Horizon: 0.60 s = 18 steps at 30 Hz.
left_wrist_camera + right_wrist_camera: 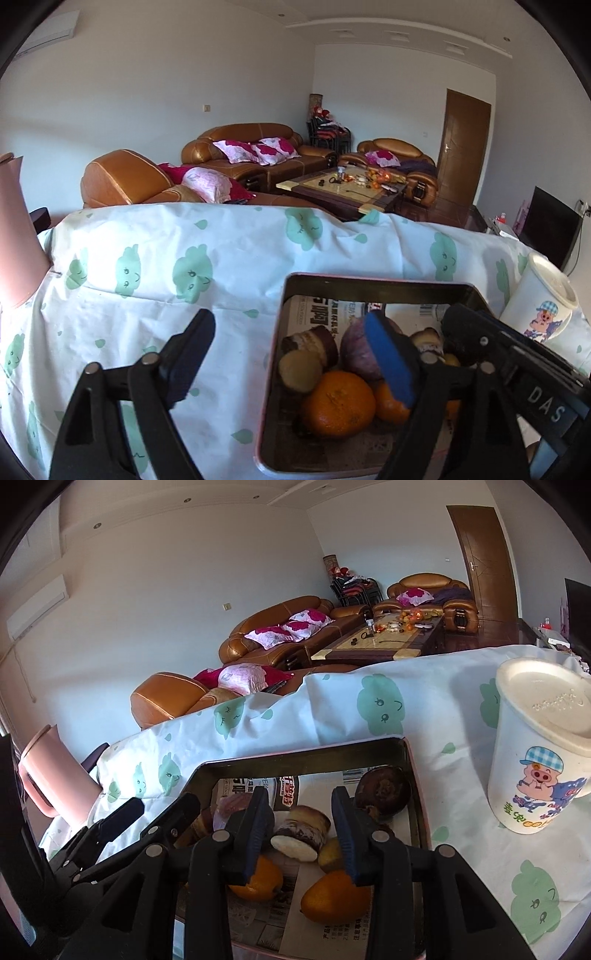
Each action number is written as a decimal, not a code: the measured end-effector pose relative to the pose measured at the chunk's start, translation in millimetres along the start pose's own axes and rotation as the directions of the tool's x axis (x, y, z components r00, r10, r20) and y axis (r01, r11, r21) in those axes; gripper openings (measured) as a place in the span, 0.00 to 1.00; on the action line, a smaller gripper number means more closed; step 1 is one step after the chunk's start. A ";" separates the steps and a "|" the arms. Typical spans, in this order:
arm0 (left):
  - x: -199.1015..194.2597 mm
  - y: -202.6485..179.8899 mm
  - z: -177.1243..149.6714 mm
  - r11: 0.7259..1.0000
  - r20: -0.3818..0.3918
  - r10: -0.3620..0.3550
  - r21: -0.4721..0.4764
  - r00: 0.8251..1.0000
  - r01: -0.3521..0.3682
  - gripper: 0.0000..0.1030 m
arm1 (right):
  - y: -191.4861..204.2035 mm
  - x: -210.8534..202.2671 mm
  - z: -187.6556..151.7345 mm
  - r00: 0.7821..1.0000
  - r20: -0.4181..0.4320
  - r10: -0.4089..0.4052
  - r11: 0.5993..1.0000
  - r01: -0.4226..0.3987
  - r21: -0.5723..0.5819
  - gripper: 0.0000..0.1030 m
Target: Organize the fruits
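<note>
A metal tray (376, 280) lined with newspaper sits on the clothed table and holds oranges (338, 404), a purple onion-like bulb (356, 349), cut sweet-potato pieces (300, 370) and a dark round fruit (384, 788). My left gripper (290, 362) is open and straddles the tray's left rim, its right finger above the fruit. My right gripper (301, 830) is open above the tray (306, 755), its fingers either side of a cut piece (301, 834). Two oranges (334, 895) lie below it. The left gripper also shows at the left of the right wrist view (147, 818).
A white lidded cup with a cartoon pig (541, 749) stands right of the tray, also in the left wrist view (541, 302). A pink container (16, 236) stands at the table's left edge. The cloth (184, 266) has green cloud prints. Sofas and a coffee table lie beyond.
</note>
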State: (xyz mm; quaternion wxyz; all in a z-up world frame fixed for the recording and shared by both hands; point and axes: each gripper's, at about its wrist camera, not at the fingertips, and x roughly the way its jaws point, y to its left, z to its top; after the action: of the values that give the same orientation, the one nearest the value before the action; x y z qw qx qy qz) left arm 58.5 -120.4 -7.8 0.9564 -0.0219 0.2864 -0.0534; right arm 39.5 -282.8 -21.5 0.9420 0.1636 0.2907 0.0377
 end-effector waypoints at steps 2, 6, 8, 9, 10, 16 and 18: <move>-4.6 6.9 1.1 0.999 0.015 0.006 -0.035 1.000 -0.005 0.97 | -2.1 -7.3 0.1 0.999 0.034 0.007 1.000 -0.008 0.015 0.50; -11.6 14.5 1.7 0.998 0.033 -0.018 -0.061 0.999 0.020 1.00 | -0.6 -23.1 -1.2 0.994 0.112 -0.010 1.000 0.008 0.013 0.69; -13.4 13.4 0.1 0.999 0.034 -0.015 -0.042 0.999 0.016 1.00 | 1.6 -29.3 -4.3 0.988 0.150 -0.033 0.999 0.032 0.005 0.70; -14.8 12.3 -0.9 1.000 0.039 -0.007 -0.028 0.999 0.008 1.00 | 2.9 -32.3 -5.6 0.984 0.170 -0.047 0.999 0.048 0.000 0.70; -16.0 10.1 -1.5 1.000 0.045 -0.001 -0.013 0.999 0.001 1.00 | 4.6 -35.4 -7.5 0.979 0.193 -0.065 0.998 0.067 -0.008 0.70; -33.9 5.1 -9.1 0.997 0.135 0.040 0.061 0.990 -0.049 1.00 | 18.9 -58.1 -16.2 0.929 0.335 -0.157 0.982 0.184 -0.051 0.71; -40.0 6.0 -11.3 0.996 0.158 0.042 0.072 0.987 -0.054 1.00 | 22.1 -67.9 -19.8 0.908 0.378 -0.179 0.974 0.217 -0.060 0.76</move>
State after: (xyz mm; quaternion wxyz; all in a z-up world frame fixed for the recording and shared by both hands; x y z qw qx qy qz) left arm 19.6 -110.0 4.2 0.9770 0.0174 0.2087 -0.0394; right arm -27.3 -267.6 6.7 0.9858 0.0897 0.1205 -0.0752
